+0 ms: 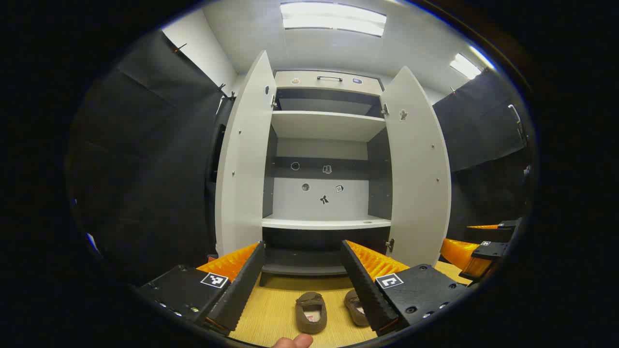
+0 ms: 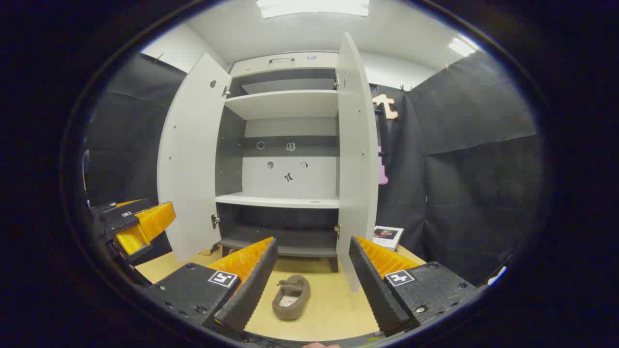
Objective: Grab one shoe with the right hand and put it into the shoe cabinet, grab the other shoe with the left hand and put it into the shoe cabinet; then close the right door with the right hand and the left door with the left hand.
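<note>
I'm seeing both grippers, left and right, gaping wide, gripping nothing. Two shoes are sitting on the floor before the cabinet, both doors standing open.

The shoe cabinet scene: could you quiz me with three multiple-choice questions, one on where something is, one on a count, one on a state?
1. Where are the shoes?
A. on the floor before the cabinet
B. on the middle shelf
C. on top of the cabinet

2. How many shoes show in the left gripper view?
A. one
B. two
C. four

3. How are the cabinet doors?
A. both shut
B. one open
C. both open

Answers: 1 A, they lie on the wood floor and the shelves are bare; 2 B, a pair lies between the left gripper fingers; 3 C, the left door and right door swing wide.
</note>
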A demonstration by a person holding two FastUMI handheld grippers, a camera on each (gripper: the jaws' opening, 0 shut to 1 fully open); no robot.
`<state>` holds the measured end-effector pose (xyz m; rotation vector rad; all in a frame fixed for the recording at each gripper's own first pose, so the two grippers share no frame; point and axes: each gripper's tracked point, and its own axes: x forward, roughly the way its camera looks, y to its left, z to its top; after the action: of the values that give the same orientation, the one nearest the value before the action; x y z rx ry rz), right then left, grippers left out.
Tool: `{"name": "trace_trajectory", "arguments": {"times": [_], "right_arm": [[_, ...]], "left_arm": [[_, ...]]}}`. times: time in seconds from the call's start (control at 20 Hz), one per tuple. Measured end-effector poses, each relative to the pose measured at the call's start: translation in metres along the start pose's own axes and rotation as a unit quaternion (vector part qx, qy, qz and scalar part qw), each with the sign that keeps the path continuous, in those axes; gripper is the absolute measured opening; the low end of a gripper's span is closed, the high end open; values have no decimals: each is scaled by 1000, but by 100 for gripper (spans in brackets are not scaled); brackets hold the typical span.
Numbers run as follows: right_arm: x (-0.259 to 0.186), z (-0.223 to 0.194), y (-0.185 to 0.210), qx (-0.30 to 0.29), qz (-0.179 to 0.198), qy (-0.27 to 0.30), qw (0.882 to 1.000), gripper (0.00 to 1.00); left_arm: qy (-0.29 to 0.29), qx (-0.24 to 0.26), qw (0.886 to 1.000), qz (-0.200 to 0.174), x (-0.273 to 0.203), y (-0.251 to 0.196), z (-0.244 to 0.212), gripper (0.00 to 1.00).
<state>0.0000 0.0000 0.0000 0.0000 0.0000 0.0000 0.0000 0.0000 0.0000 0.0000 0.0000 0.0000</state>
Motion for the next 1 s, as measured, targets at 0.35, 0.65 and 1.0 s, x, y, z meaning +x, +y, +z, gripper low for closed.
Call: {"name": "trace_trajectory", "arguments": {"times": [0.35, 0.65, 1.0], "right_arm": [[3, 3, -1, -2, 4, -1, 1000, 96], [2, -1, 1, -5, 8, 7, 1000, 96], [12, -12, 8, -7, 14, 27, 1000, 96]], "left_arm": [[-9, 2, 1000, 3, 2, 0, 8, 94], [-6, -2, 1000, 9, 4, 5, 7, 95], [-7, 1, 1000, 11, 1, 9, 8, 95]]}}
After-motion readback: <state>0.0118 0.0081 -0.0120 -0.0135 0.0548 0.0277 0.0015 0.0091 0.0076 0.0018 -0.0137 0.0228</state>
